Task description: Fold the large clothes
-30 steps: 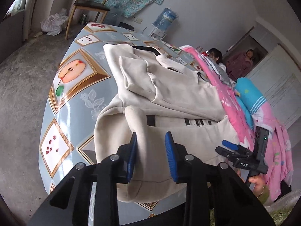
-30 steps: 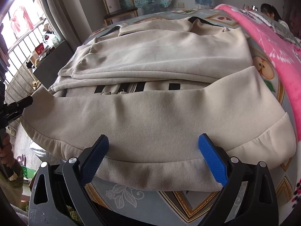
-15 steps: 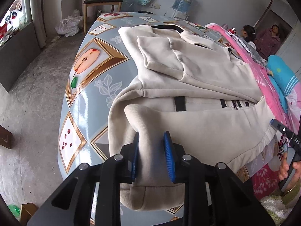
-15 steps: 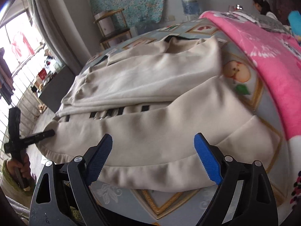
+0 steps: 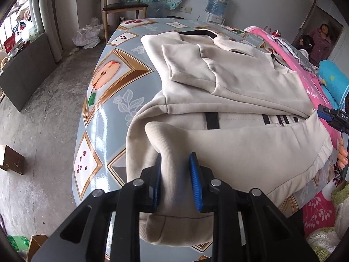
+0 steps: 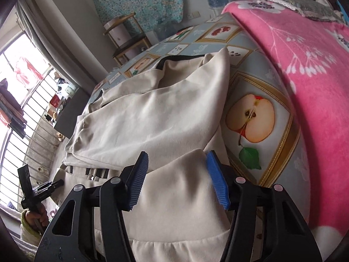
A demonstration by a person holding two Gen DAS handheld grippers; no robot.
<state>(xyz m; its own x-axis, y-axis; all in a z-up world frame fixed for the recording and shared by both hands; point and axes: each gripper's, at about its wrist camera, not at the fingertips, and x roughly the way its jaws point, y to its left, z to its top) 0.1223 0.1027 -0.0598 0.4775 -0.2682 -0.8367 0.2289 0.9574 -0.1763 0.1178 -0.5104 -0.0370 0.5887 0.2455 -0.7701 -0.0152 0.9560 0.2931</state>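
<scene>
A large cream hooded jacket (image 5: 229, 91) with black trim lies on the fruit-patterned table (image 5: 104, 100), its sleeves folded across the body. My left gripper (image 5: 175, 183) is shut on the jacket's ribbed hem corner at the near table edge. In the right wrist view the same jacket (image 6: 152, 118) fills the middle. My right gripper (image 6: 177, 179) straddles the other hem corner, its blue pads (image 6: 217, 181) still apart, the cloth between them. Each gripper shows small in the other's view, the right one (image 5: 331, 118) and the left one (image 6: 43, 188).
A pink floral blanket (image 6: 305, 65) covers the right part of the table. A wooden chair (image 5: 122, 6) and a water bottle (image 5: 218, 0) stand by the far wall. Two people (image 5: 314, 41) are near the doorway. A dark board (image 5: 24, 76) leans on the left.
My left gripper has closed tighter on the hem corner. My right gripper has swung right to the other hem corner and narrowed around the cloth.
</scene>
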